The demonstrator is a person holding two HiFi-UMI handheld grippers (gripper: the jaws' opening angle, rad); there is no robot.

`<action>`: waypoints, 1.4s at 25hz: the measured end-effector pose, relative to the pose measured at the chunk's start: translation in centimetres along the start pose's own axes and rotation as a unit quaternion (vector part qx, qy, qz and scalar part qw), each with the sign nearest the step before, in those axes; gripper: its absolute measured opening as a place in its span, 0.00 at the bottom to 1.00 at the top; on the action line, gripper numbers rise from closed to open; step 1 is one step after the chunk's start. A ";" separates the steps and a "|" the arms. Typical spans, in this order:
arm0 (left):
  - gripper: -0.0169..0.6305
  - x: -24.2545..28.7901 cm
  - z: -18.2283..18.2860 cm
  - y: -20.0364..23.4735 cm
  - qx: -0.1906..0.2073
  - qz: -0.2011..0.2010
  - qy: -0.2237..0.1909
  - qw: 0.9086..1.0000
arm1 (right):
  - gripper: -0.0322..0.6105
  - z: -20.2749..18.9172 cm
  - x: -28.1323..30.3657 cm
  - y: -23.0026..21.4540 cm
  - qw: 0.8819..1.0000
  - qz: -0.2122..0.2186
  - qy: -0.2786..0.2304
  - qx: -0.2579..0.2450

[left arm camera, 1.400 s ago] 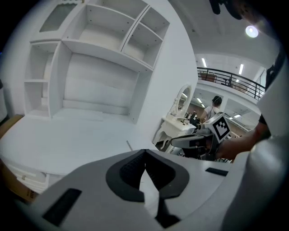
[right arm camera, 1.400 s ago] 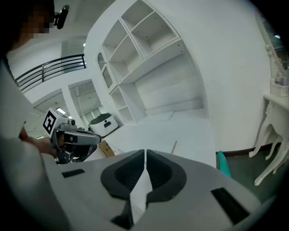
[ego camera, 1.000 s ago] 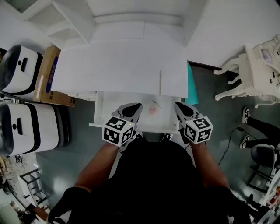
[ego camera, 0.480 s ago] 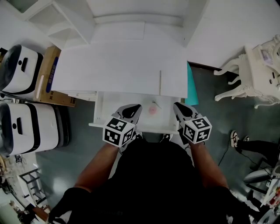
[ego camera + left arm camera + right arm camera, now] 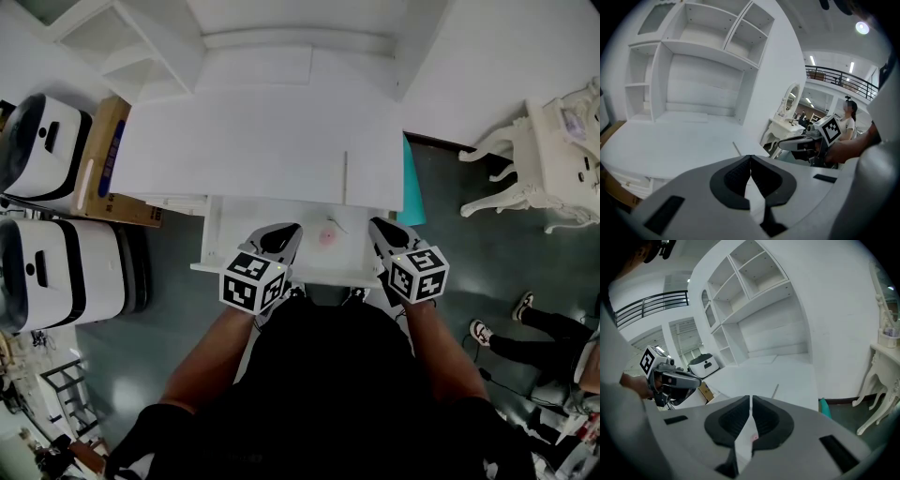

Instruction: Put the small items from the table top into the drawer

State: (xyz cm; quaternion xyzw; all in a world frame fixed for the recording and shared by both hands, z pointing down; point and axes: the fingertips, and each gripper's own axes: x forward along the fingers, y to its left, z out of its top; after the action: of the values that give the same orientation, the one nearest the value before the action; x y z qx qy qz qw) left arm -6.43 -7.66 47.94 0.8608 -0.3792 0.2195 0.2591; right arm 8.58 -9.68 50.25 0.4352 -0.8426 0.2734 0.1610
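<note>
**Left gripper** (image 5: pixel 280 232) (image 5: pixel 750 161): jaws closed, the dark pads meeting at the tips with nothing between them. It is held over the left part of the open drawer, tips pointing away from the person toward the table. No contact with anything can be made out.

**Right gripper** (image 5: pixel 381 229) (image 5: pixel 751 401): jaws closed to a hairline slit and holding nothing. It is held over the right end of the drawer, level with the left gripper and pointing the same way.

**Drawer** (image 5: pixel 210 236): white, pulled out under the front edge of the table top.

**Small pink item** (image 5: pixel 326 235): lies inside the drawer between the two grippers and apart from both. It looks roundish and is too small to tell a long axis. In the right gripper view it shows as a pink speck (image 5: pixel 753 438) below the jaws.

**Thin pale stick** (image 5: pixel 344 176) (image 5: pixel 736 148) (image 5: pixel 775 391): lies flat on the table top, near its right side and front edge. Its long axis runs straight away from the person toward the shelf unit, and no gripper touches it.

**Table top** (image 5: pixel 234 141): white.

**Cardboard box** (image 5: pixel 98 159): on the floor just beside the table's left edge.
</note>
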 end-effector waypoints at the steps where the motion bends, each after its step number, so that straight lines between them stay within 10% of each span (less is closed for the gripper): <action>1: 0.04 0.0 -0.2 0.2 -0.002 0.003 0.004 1.000 | 0.11 0.0 0.4 -0.1 1.000 -0.001 0.002 -0.001; 14: 0.04 -1.6 -2.7 2.9 -0.036 0.034 0.022 0.999 | 0.11 -2.4 10.4 -4.1 0.992 -0.051 0.081 -0.078; 35: 0.04 -5.0 -4.3 7.1 -0.082 0.085 0.007 0.993 | 0.19 -4.7 18.8 -8.1 0.981 -0.104 0.163 0.002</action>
State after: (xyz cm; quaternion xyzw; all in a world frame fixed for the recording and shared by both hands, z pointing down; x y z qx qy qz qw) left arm -15.74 -6.42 50.33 0.8000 -0.4657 0.2148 0.3115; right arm 4.68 -22.77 66.13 0.4702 -0.7546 0.3243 0.3229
